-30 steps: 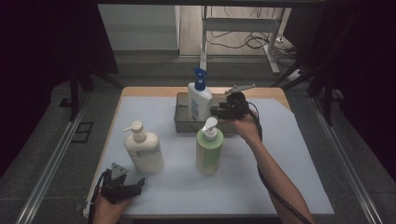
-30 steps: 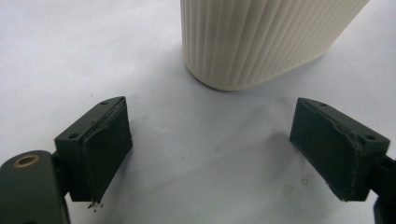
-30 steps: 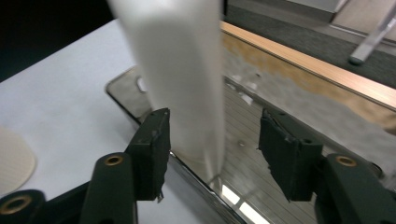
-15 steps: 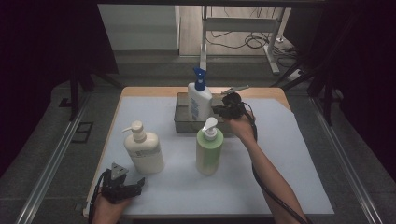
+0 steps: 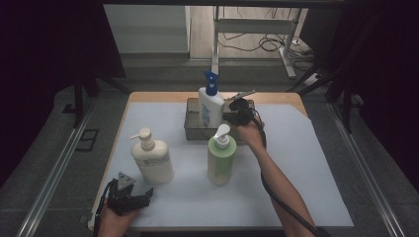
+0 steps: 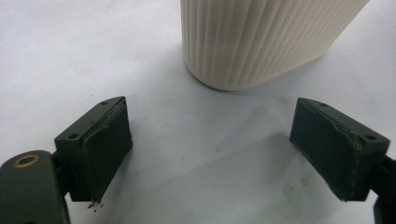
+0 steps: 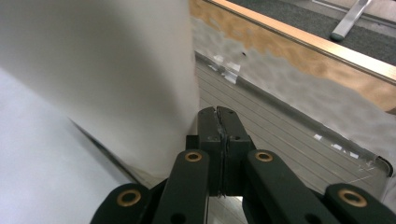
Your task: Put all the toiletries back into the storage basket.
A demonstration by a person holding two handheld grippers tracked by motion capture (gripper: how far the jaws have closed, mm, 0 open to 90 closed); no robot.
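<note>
White spray bottle (image 5: 210,106) with the blue trigger head stands upright in the metal tray (image 5: 192,129) at the far side of the table. My right gripper (image 5: 236,112) is in the tray beside it, on its right in the high view. In the right gripper view (image 7: 219,122) my jaws have just been closing and now meet pad to pad with nothing between them, tips down by the ribbed tray floor, right against the bottle's wall. Can't tell if I'm actually touching it.

Progress, my read: early. Bottle is ungripped and sits in the tray. With the jaws together this looks more like a nudge or push than a pick. If it's meant to come out, I'd need to reopen and get around the body.

Left gripper (image 5: 129,196) sits at the near left corner. In the left gripper view (image 6: 212,154) its jaws are wide apart and empty, aimed at the base of the cream pump bottle (image 6: 261,39), near but not touching. Green pump bottle (image 5: 220,160) stands mid-table, untouched.

Bottle look: smooth white plastic, tall flattish body, printed label on the front, blue nozzle on top. Probably light and tippy.
</note>
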